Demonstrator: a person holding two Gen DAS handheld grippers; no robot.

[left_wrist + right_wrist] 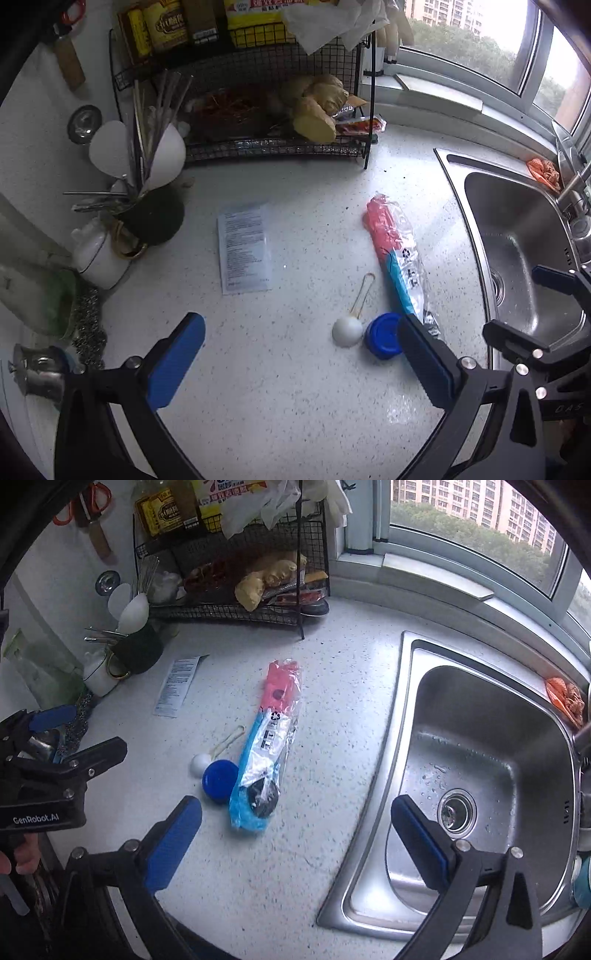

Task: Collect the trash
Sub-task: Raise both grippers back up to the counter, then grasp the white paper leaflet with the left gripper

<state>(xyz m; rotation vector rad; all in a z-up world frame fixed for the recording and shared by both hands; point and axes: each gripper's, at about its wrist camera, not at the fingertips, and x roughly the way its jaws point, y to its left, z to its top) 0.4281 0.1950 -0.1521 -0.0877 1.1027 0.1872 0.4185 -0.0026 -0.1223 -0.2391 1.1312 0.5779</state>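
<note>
Both the left gripper [303, 354] and right gripper [295, 834] hover wide open, empty, above the speckled white countertop [295, 406]. The long pink-and-blue plastic wrapper [267, 746] lies centre, touching a blue round cap [219, 781]; a printed paper slip [244, 248] lies far left. Best approach: straddle the wrapper across its narrow width, then close.

Both wrist views are looking down and forward over the tabletop [280, 369] toward the rack [258, 110] and window. The right one is sitting nearer the sink [480, 757]. Both are sharing the wrapper [399, 254], cap [219, 781], rack and sink.
</note>
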